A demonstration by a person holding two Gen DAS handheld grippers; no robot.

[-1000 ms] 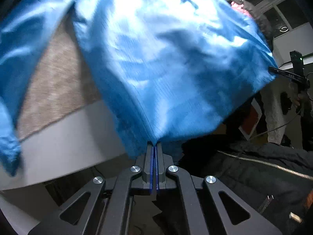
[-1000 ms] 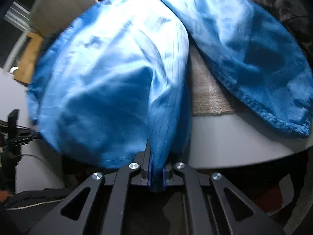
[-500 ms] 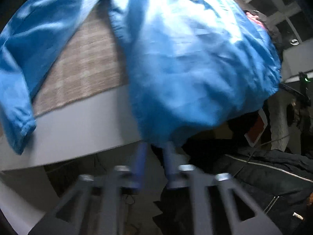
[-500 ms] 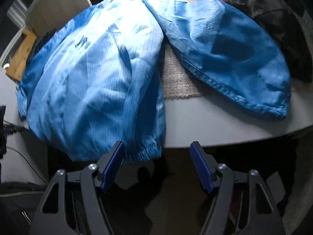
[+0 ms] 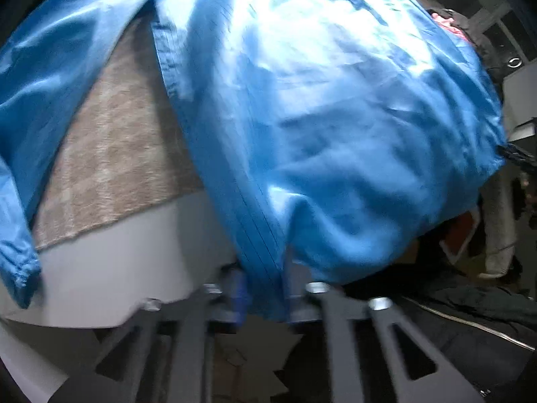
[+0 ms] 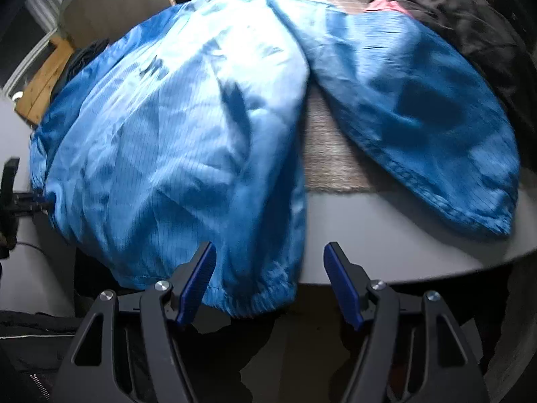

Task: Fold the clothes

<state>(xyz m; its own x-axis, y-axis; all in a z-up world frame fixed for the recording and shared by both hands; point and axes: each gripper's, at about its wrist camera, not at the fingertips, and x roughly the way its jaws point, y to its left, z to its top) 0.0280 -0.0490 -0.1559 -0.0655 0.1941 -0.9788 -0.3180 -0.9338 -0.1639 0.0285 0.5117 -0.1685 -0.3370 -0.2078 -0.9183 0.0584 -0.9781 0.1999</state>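
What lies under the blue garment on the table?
A beige woven mat shows between the blue garment halves, on the white table; how far it extends beneath is covered.

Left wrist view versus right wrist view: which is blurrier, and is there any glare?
Left wrist view: motion-smeared, worst on the left gripper; bright sheen on the shiny blue jacket. Right wrist view: sharper, right gripper crisp, milder sheen, dark surroundings.

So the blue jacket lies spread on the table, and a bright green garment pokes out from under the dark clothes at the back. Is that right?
Not quite: the garment peeking out beside the dark clothes is pink, not green, as the right wrist view shows. The blue jacket does lie spread on the table.
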